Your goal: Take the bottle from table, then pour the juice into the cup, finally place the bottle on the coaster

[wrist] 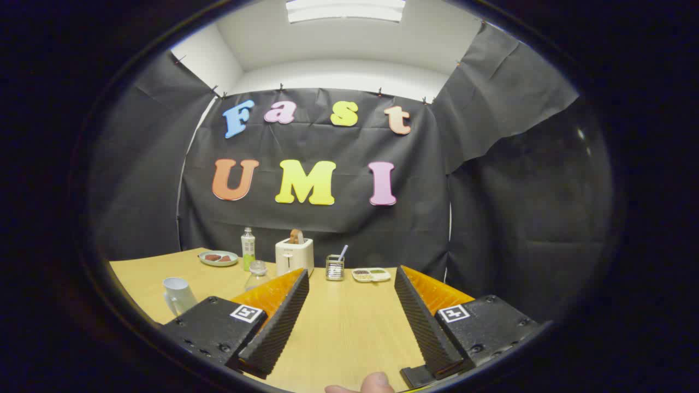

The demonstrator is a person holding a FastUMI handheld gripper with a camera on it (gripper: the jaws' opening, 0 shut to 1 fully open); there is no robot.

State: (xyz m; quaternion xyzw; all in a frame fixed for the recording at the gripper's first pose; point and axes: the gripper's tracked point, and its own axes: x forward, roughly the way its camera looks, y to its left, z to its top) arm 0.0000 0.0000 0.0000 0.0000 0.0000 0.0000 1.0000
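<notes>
I hold the gripper (349, 311) above the table (344, 333), its fingers spread wide with nothing between them. By my reckoning the first step, taking the bottle (248, 249), is not yet begun. The bottle stands far beyond my left finger (278, 322), near the back edge, between a plate (218, 258) and a toaster (294, 255). It stands upright, long axis vertical, cap up. The cup (178, 295) sits nearer, just off the left finger. Next I should swing left and forward, then straddle the bottle's body level.
</notes>
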